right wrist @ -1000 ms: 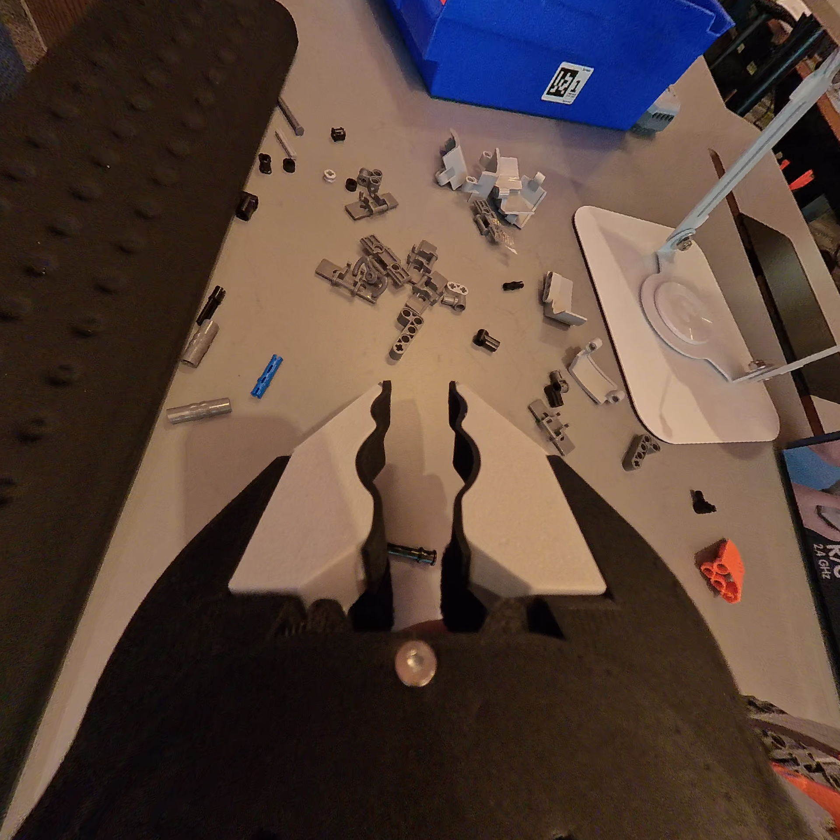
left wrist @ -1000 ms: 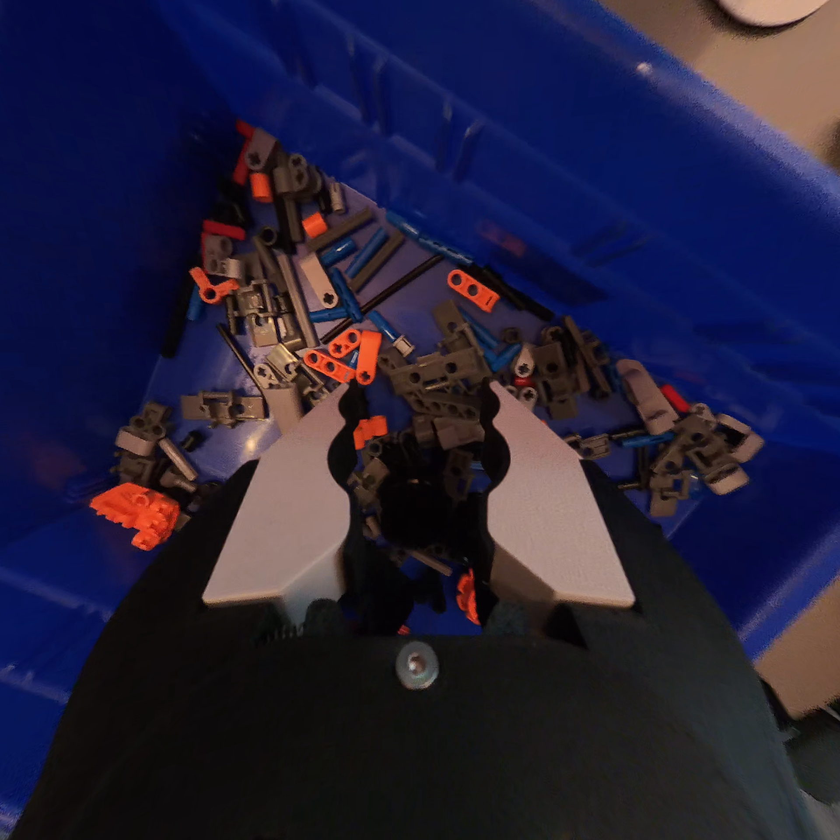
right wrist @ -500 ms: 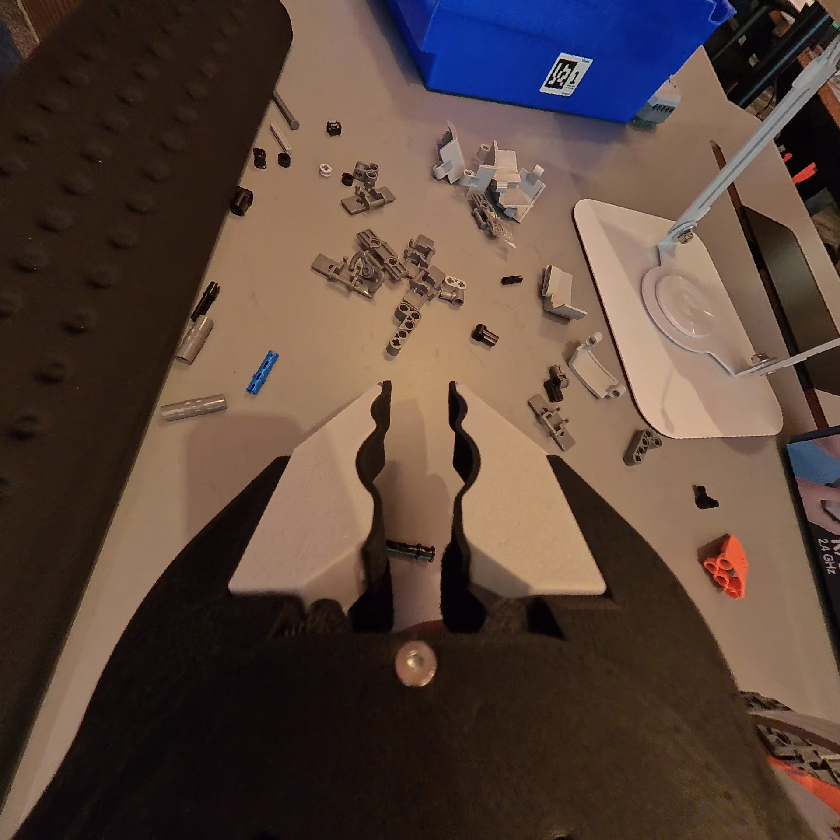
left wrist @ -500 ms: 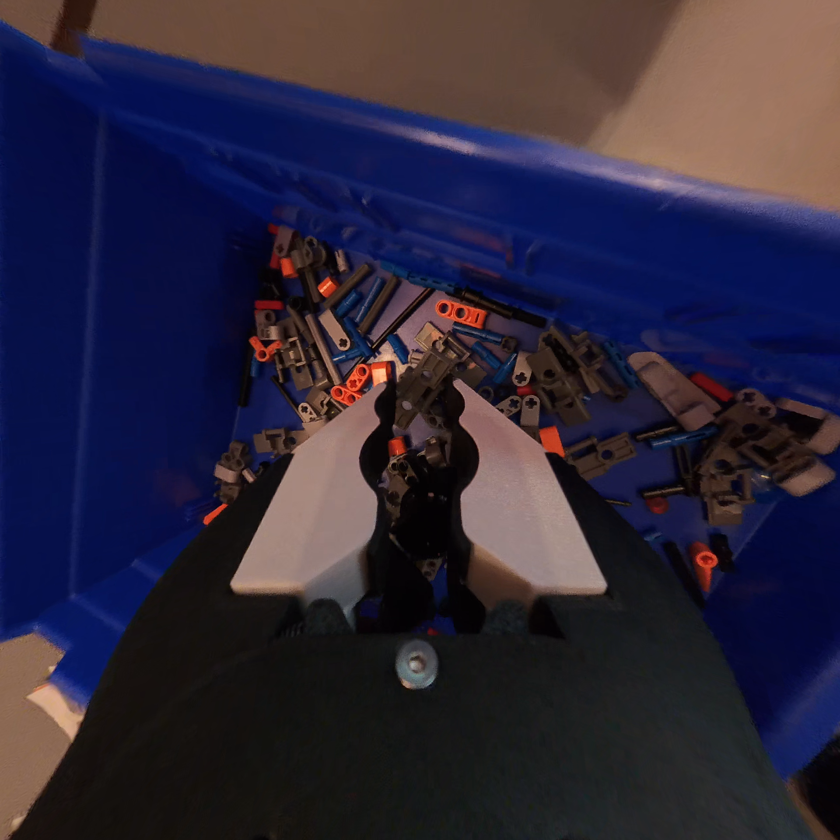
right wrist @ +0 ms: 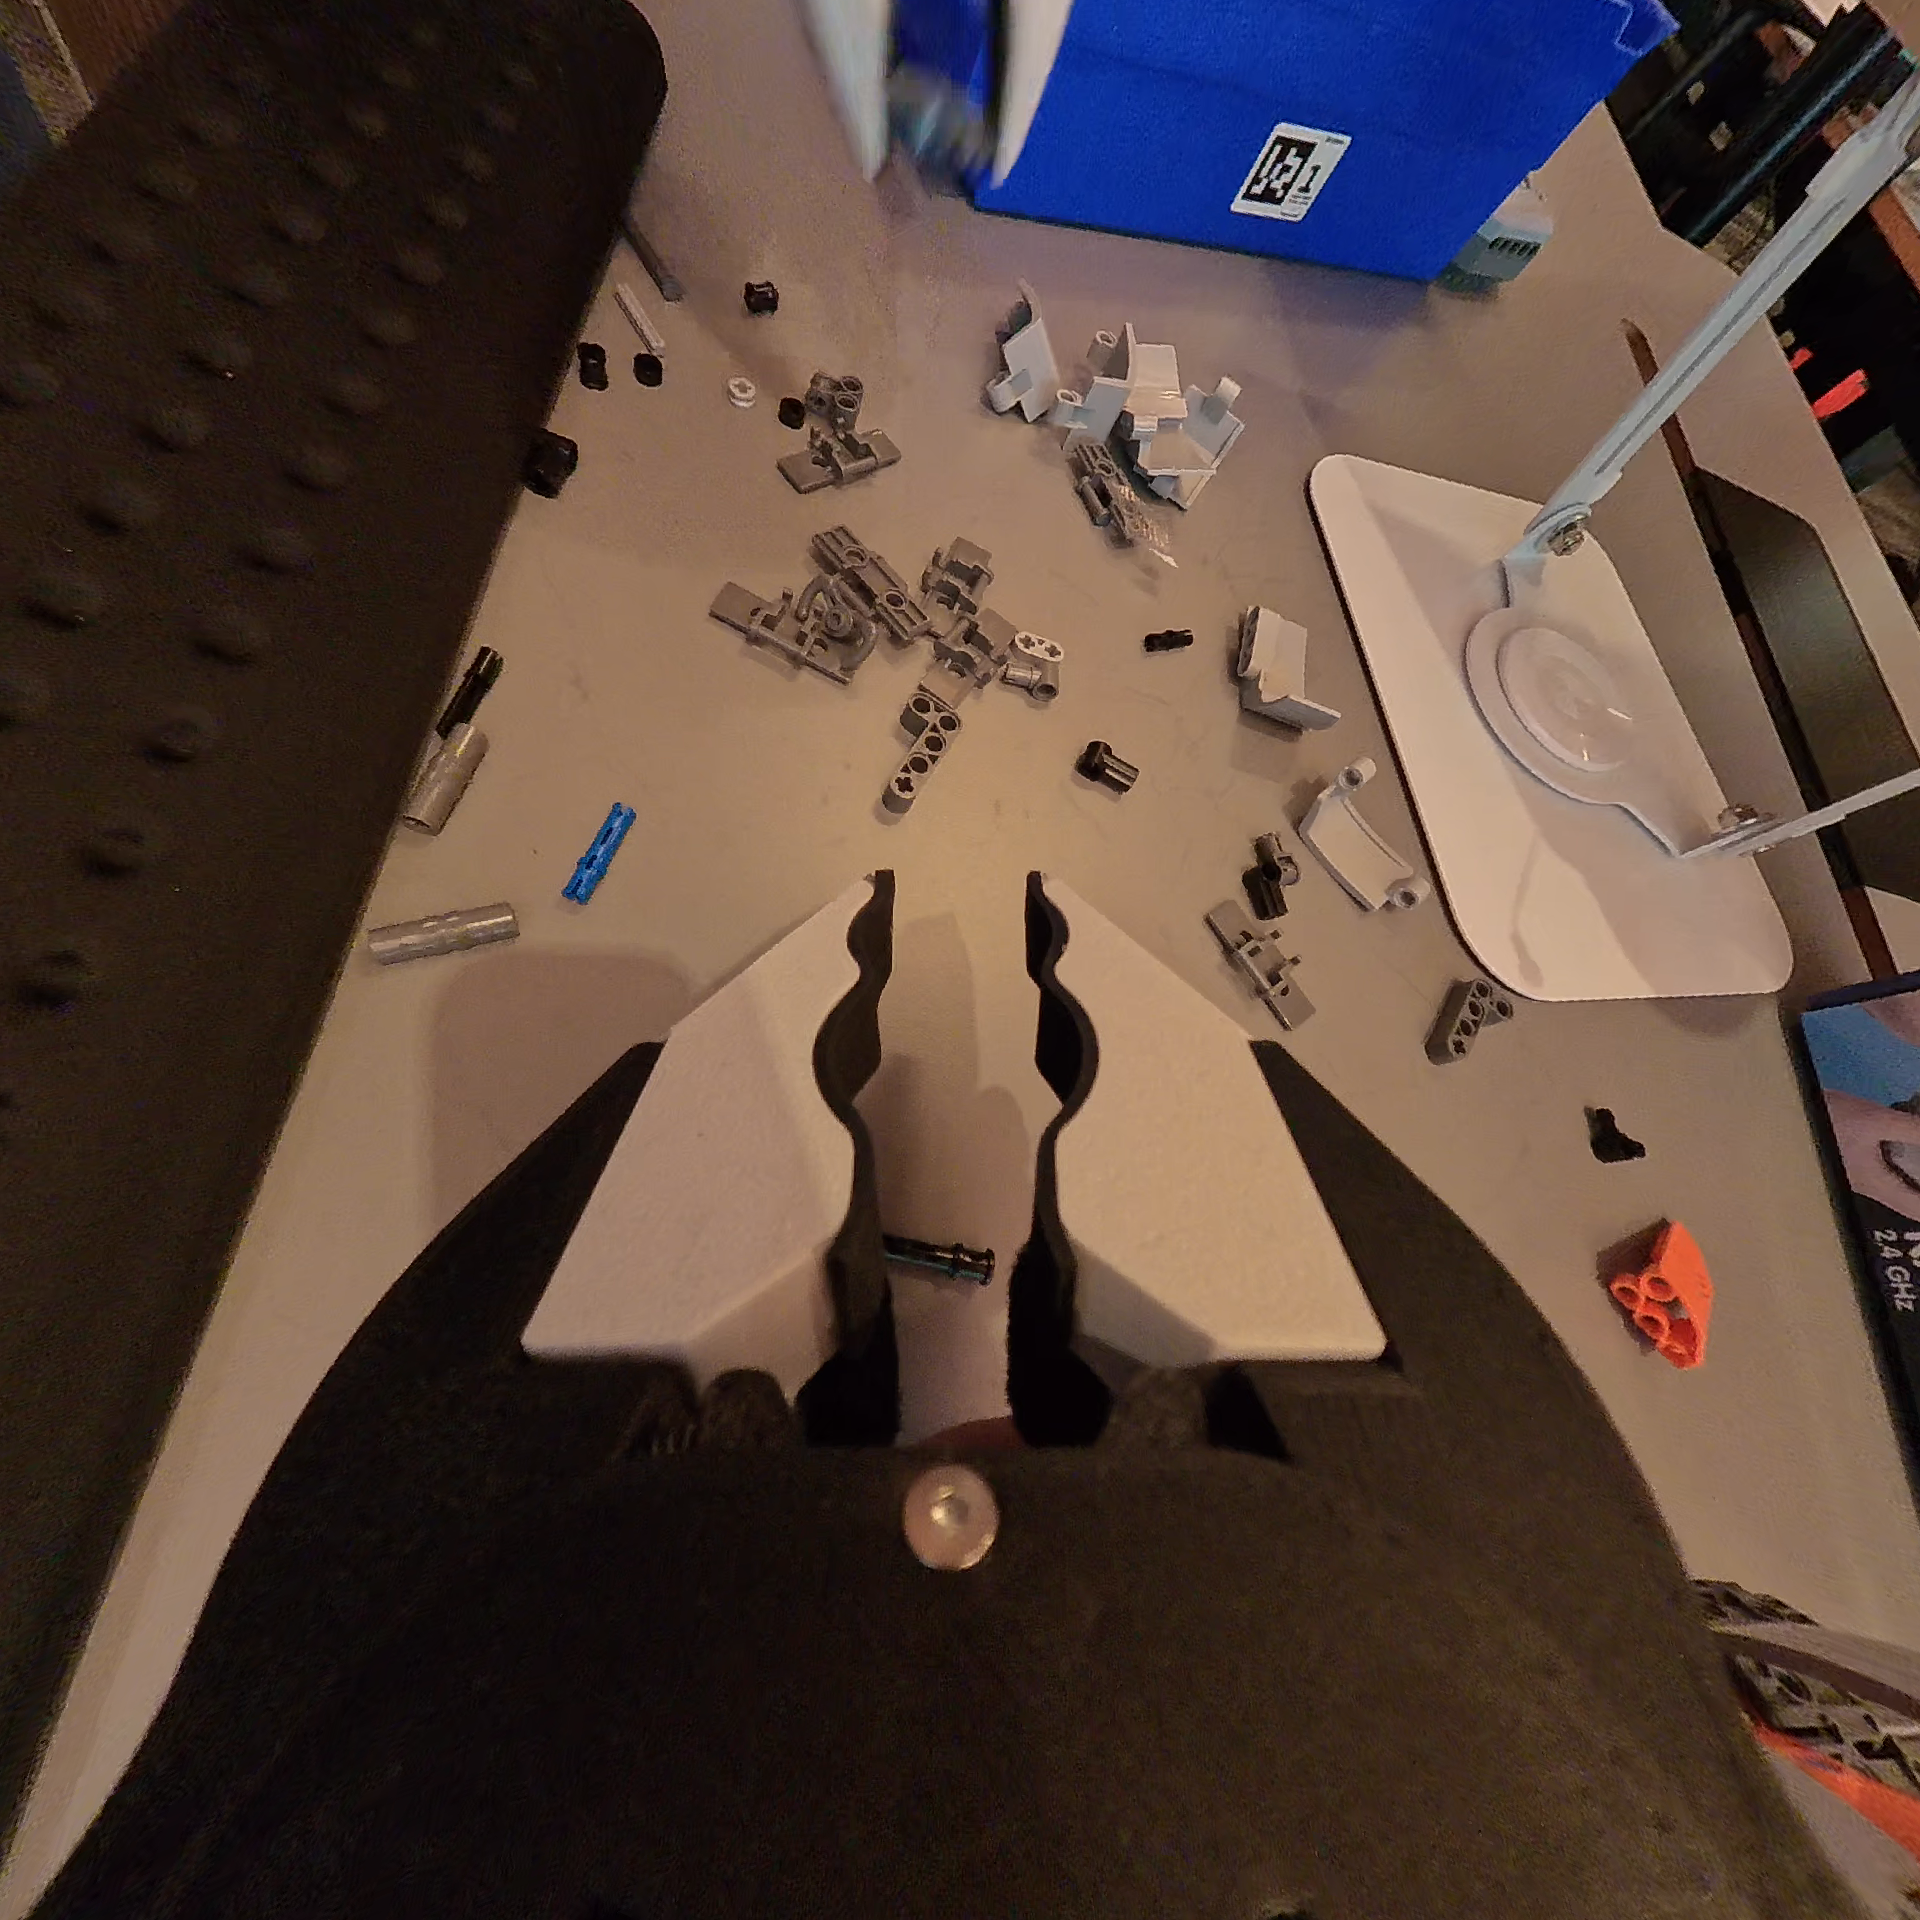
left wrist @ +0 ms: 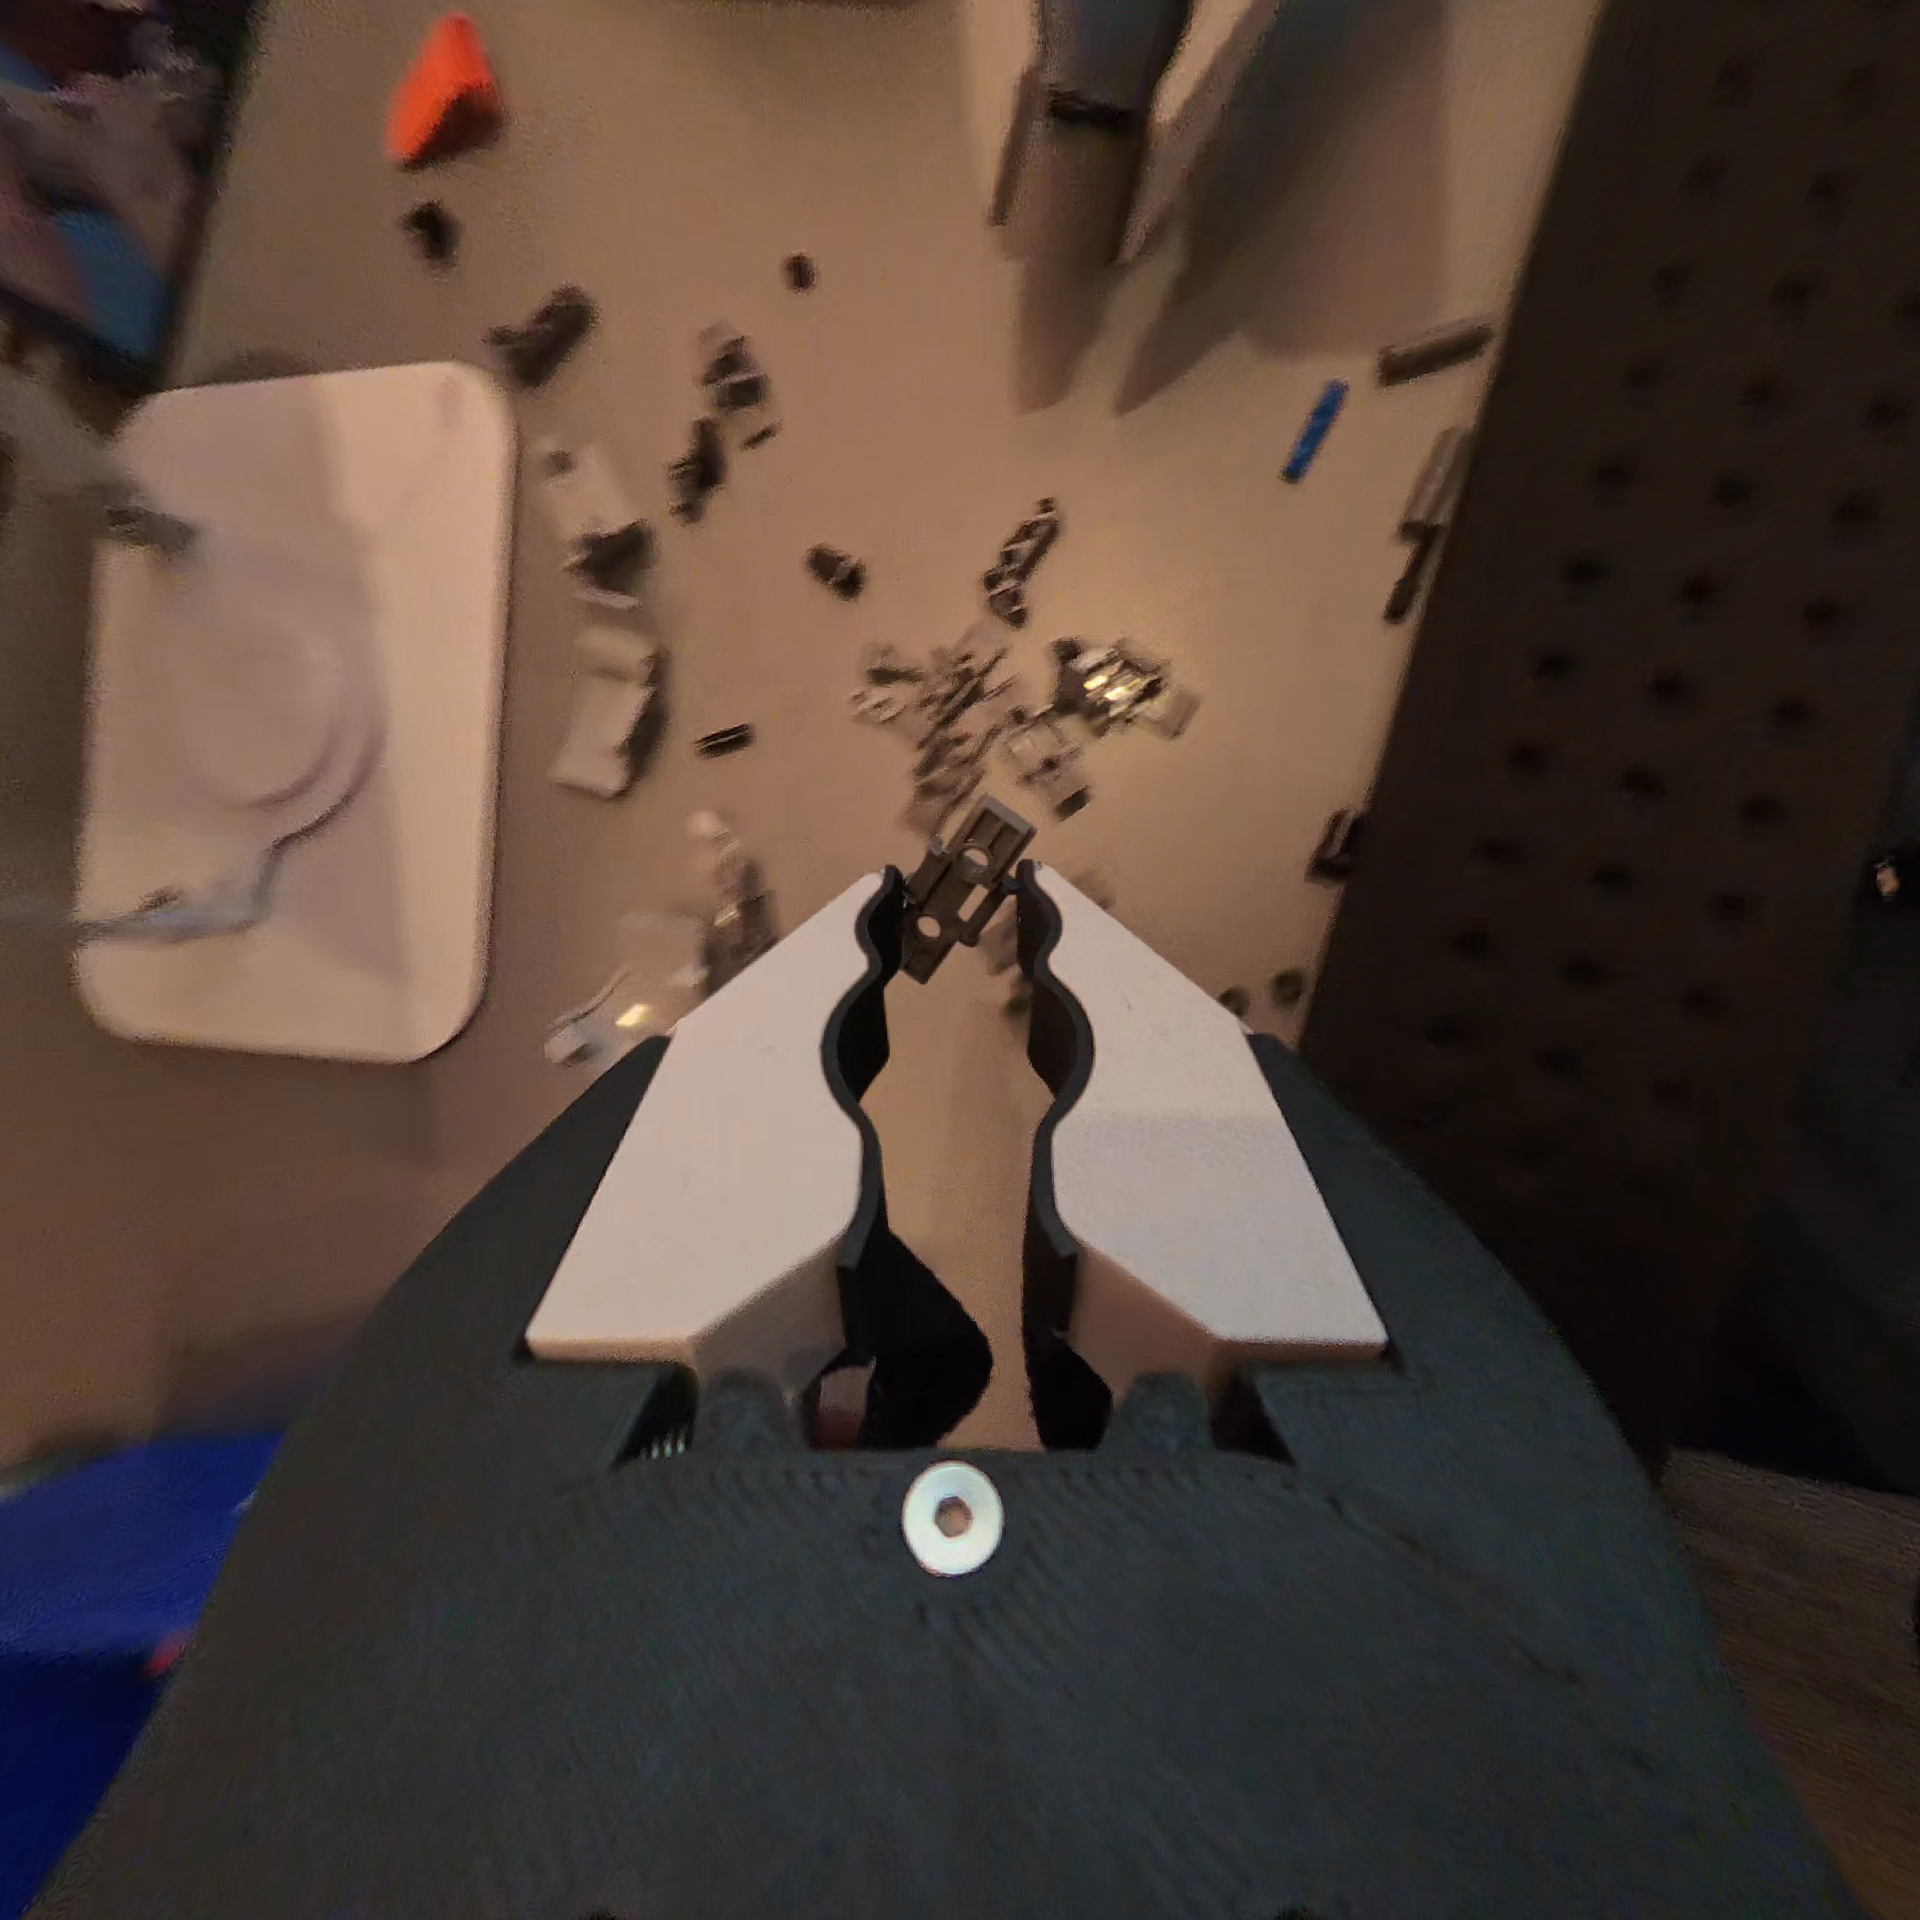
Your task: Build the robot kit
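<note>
Left tool (left wrist: 958, 883) clamped at tips on light, rigid grey piece (left wrist: 966, 894), slip-prone; right tool (right wrist: 958, 883) apart, empty.

bare table (right wrist: 727, 1039), scattered parts (right wrist: 862, 623) ahead

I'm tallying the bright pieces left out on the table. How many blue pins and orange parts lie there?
2. One blue pin lies left of the right gripper, near the black mat. One orange part sits at the table's right edge. Others may be hidden under the grippers.
</note>
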`<state>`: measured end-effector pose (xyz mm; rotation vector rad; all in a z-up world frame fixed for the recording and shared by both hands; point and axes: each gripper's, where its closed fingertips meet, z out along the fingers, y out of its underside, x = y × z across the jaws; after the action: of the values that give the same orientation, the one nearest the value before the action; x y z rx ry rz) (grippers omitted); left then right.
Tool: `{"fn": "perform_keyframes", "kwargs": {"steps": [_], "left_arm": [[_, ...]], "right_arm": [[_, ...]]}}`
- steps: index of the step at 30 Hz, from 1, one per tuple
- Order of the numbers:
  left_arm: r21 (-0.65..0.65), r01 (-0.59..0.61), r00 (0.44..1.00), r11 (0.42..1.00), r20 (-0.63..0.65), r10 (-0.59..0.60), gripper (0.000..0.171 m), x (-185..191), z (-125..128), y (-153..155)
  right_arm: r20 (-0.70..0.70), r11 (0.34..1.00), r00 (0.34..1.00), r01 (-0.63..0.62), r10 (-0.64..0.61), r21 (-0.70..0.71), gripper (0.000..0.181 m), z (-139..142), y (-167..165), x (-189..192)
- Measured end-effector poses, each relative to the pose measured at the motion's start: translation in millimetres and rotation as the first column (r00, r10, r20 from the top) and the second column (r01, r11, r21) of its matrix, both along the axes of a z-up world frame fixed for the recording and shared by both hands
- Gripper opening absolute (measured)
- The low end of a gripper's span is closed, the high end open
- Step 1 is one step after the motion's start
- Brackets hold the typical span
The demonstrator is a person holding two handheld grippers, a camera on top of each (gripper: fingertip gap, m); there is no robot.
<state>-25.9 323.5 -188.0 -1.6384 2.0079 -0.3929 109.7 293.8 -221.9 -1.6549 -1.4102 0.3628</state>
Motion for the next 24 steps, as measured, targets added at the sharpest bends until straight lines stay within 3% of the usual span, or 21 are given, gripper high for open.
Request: {"fn": "perform_keyframes", "kwargs": {"steps": [3, 6, 9, 12, 15, 17, 18, 21, 24], "left_arm": [[-0.066, 0.044, 0.998, 0.997, -0.048, -0.047, 0.021, 14.6, -36.9, -25.0], [-0.083, 0.035, 0.997, 0.996, -0.065, -0.041, 0.029, 20.1, -51.4, -27.5], [-0.090, 0.018, 0.999, 0.996, -0.049, -0.023, 0.038, 18.9, -47.7, -21.1], [-0.047, -0.003, 1.000, 0.999, -0.018, 0.002, 0.037, 4.4, -13.3, -7.0], [0.026, -0.110, 0.993, 0.994, 0.050, 0.109, 0.030, -27.4, 47.2, 35.3], [0.137, -0.253, 0.967, 0.958, 0.048, 0.248, 0.028, -69.7, 78.7, 91.6], [0.159, -0.323, 0.945, 0.933, -0.008, 0.328, 0.029, -99.8, 81.6, 119.3], [0.120, -0.556, 0.800, 0.822, -0.191, 0.569, 0.035, -186.1, 59.6, 191.4], [0.094, -0.710, 0.640, 0.698, -0.326, 0.696, 0.040, -244.6, 19.8, 235.9]], "right_arm": [[-0.001, 1.000, 1.000, -0.005, 0.005, 0.005, 0.022, 1.4, -1.4, -1.2], [-0.001, 1.000, 1.000, -0.013, 0.013, 0.010, 0.023, 3.1, -3.2, -3.1], [-0.002, 1.000, 1.000, -0.016, 0.016, 0.013, 0.022, 4.2, -4.0, -3.3], [-0.003, 1.000, 1.000, -0.014, 0.014, 0.017, 0.023, 5.5, -3.7, -2.4], [-0.007, 1.000, 1.000, -0.011, 0.011, 0.019, 0.023, 6.5, -3.1, -1.5], [-0.010, 1.000, 1.000, -0.011, 0.011, 0.015, 0.023, 6.4, -2.8, -1.7], [-0.011, 1.000, 1.000, -0.012, 0.012, 0.013, 0.023, 6.1, -3.1, -2.0], [-0.010, 1.000, 1.000, -0.019, 0.019, 0.008, 0.023, 4.9, -4.2, -3.9], [-0.009, 1.000, 1.000, -0.025, 0.025, 0.012, 0.023, 5.8, -5.7, -5.6]]}}
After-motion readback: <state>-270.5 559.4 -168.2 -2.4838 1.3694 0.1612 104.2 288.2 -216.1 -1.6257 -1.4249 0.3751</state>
